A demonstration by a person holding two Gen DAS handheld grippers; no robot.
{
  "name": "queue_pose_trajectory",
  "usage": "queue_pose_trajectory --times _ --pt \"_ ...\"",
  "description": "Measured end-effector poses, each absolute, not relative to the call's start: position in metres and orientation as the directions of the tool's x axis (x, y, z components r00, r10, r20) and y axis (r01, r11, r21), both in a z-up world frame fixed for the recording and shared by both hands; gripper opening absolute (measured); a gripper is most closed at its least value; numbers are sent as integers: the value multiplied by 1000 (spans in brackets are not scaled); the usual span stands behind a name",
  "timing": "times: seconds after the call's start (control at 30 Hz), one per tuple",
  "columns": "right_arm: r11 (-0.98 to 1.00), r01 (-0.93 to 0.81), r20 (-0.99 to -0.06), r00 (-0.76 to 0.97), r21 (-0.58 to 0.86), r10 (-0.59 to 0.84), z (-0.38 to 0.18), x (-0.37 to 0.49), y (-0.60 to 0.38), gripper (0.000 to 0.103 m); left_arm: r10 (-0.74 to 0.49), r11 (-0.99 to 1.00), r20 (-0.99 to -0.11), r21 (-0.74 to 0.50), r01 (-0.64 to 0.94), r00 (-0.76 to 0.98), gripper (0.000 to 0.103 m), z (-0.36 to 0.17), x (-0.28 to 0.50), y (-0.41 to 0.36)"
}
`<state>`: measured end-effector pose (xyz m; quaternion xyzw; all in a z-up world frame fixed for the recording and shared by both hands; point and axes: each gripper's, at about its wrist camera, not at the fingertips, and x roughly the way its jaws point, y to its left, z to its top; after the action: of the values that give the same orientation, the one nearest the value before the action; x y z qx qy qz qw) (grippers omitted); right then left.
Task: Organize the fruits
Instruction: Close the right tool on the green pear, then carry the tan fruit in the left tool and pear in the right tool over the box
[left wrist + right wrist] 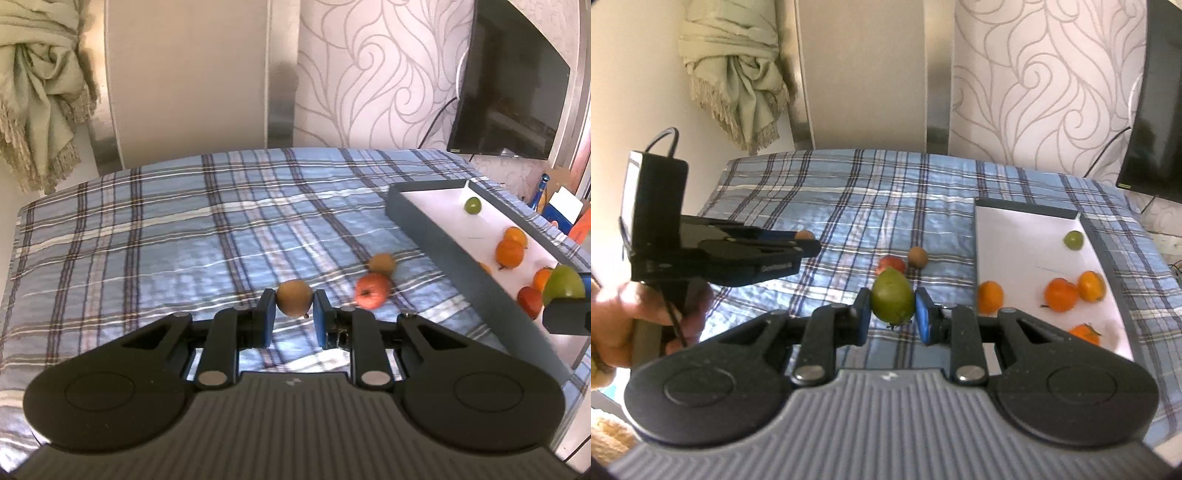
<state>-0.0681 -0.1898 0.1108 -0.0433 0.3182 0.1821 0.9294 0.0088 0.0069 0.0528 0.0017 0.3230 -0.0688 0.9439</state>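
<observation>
Left gripper (294, 308) clamped on brown fruit (294, 297), lifted above plaid cloth (147, 229). Right gripper (892, 312) clamped on green fruit (892, 301), left of tray (1030, 236). Beyond, left of tray: red fruit (372, 290) and 1 brown fruit (382, 263) touching on cloth. In tray: several orange fruits (1061, 294), small green fruit (1073, 240) farthest.

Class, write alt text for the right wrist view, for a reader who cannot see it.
The right gripper pinches a green fruit above a blue plaid cloth. To its right, a white-lined tray holds orange fruits and a small green one; at left, a hand holds the left gripper.
</observation>
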Motion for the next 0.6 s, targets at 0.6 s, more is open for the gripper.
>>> queue_pose_trajectory --times 0.6 --pt "939 -329 -577 750 99 324 108 -81 -262 28 -103 992 -611 -10 123 785 25 72 -1 -53"
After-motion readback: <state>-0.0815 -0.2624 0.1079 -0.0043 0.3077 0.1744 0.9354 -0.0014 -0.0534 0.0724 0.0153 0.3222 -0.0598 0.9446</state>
